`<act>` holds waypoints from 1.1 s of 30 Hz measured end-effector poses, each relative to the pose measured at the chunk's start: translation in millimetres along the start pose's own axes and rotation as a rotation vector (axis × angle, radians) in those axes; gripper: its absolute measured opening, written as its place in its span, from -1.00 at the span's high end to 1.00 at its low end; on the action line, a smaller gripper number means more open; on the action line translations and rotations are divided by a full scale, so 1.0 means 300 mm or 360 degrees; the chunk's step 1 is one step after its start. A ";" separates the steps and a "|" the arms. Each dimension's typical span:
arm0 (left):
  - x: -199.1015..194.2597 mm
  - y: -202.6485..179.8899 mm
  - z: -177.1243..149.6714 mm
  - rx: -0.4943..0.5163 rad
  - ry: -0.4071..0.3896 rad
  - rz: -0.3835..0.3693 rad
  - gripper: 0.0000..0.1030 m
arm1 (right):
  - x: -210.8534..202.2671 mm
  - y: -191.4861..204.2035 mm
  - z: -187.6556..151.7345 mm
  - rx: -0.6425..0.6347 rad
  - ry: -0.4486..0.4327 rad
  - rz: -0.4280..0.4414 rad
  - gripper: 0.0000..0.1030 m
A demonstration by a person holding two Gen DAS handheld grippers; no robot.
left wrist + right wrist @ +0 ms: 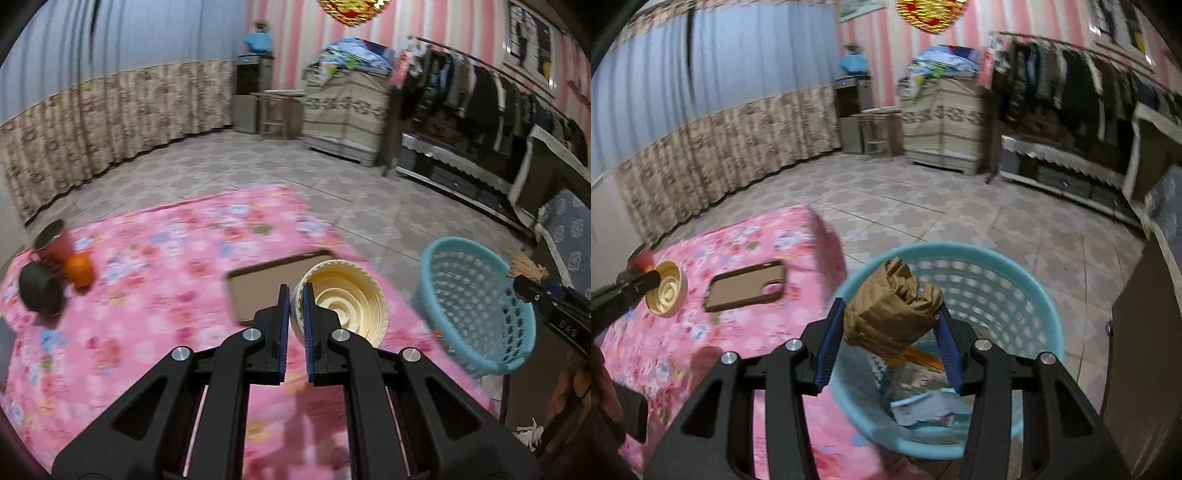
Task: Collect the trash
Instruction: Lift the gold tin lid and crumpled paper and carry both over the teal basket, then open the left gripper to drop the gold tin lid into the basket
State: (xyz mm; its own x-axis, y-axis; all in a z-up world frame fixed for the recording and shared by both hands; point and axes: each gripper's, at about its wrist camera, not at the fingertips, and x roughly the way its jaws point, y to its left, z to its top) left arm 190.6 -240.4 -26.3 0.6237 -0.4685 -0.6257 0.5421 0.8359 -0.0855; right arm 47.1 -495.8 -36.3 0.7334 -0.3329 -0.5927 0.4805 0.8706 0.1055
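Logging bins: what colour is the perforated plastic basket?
Light blue perforated plastic basket; clearest in right wrist view.

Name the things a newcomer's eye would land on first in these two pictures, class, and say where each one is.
First, the crumpled brown paper clamped in the right gripper, held over the blue basket, which already holds scraps and stands beside the pink flowered cloth. Next, the cream ridged lid pinched by its rim in the left gripper, above that cloth. A brown phone case lies flat on the cloth nearby.

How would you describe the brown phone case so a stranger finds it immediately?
Look at the pink floral cloth left of the blue basket. The phone case lies flat near its far edge. Unlike the round cream lid beside it, it is a brown rectangle.
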 end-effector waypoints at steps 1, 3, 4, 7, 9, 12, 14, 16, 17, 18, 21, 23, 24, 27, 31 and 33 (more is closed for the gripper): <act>0.022 -0.043 0.004 0.0021 0.0012 -0.0029 0.89 | 0.000 -0.025 -0.003 0.0020 -0.0001 -0.0017 0.08; 0.048 -0.108 0.009 0.0054 0.0023 -0.0060 0.89 | -0.005 -0.054 -0.007 0.0047 -0.0005 -0.0037 0.08; 0.065 -0.151 0.012 0.0072 0.0026 -0.0089 0.89 | -0.005 -0.070 -0.008 0.0060 -0.0007 -0.0046 0.08; 0.098 -0.240 0.018 0.0111 0.0043 -0.0147 0.89 | -0.005 -0.121 -0.002 0.0089 -0.0010 -0.0071 0.08; 0.124 -0.303 0.025 0.0155 0.0050 -0.0170 0.89 | -0.006 -0.146 0.001 0.0101 -0.0014 -0.0089 0.08; 0.162 -0.381 0.030 0.0197 0.0070 -0.0208 0.89 | -0.008 -0.175 0.005 0.0118 -0.0012 -0.0109 0.08; 0.181 -0.415 0.032 0.0207 0.0086 -0.0252 0.89 | -0.007 -0.186 0.009 0.0120 -0.0013 -0.0125 0.08; 0.199 -0.449 0.034 0.0217 0.0101 -0.0289 0.89 | -0.004 -0.196 0.011 0.0123 -0.0013 -0.0141 0.08; 0.206 -0.461 0.032 0.0221 0.0107 -0.0305 0.89 | -0.004 -0.203 0.010 0.0132 -0.0013 -0.0147 0.08; 0.213 -0.469 0.034 0.0226 0.0115 -0.0311 0.89 | -0.001 -0.208 0.010 0.0140 -0.0011 -0.0151 0.08; 0.230 -0.490 0.036 0.0237 0.0132 -0.0323 0.84 | 0.009 -0.215 0.009 0.0147 -0.0003 -0.0155 0.08; 0.226 -0.491 0.042 0.0239 0.0132 -0.0339 0.73 | 0.013 -0.214 0.006 0.0140 0.0003 -0.0157 0.08; 0.219 -0.494 0.044 0.0251 0.0117 -0.0322 0.51 | 0.013 -0.215 0.003 0.0138 0.0005 -0.0158 0.08; 0.187 -0.476 0.054 0.0241 0.0052 -0.0259 -0.07 | 0.020 -0.218 -0.001 0.0140 0.0015 -0.0160 0.08; 0.130 -0.423 0.083 0.0208 -0.0035 -0.0161 -0.37 | 0.021 -0.216 -0.002 0.0138 0.0016 -0.0158 0.08; 0.106 -0.400 0.096 0.0210 -0.0078 -0.0094 -0.61 | 0.030 -0.209 -0.006 0.0129 0.0018 -0.0155 0.08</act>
State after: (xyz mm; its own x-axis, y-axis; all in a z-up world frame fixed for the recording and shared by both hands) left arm 161.5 -363.8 -13.8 0.6135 -0.5316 -0.5839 0.6458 0.7633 -0.0164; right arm 22.9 -552.7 -49.6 0.6761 -0.4099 -0.6123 0.5867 0.8022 0.1108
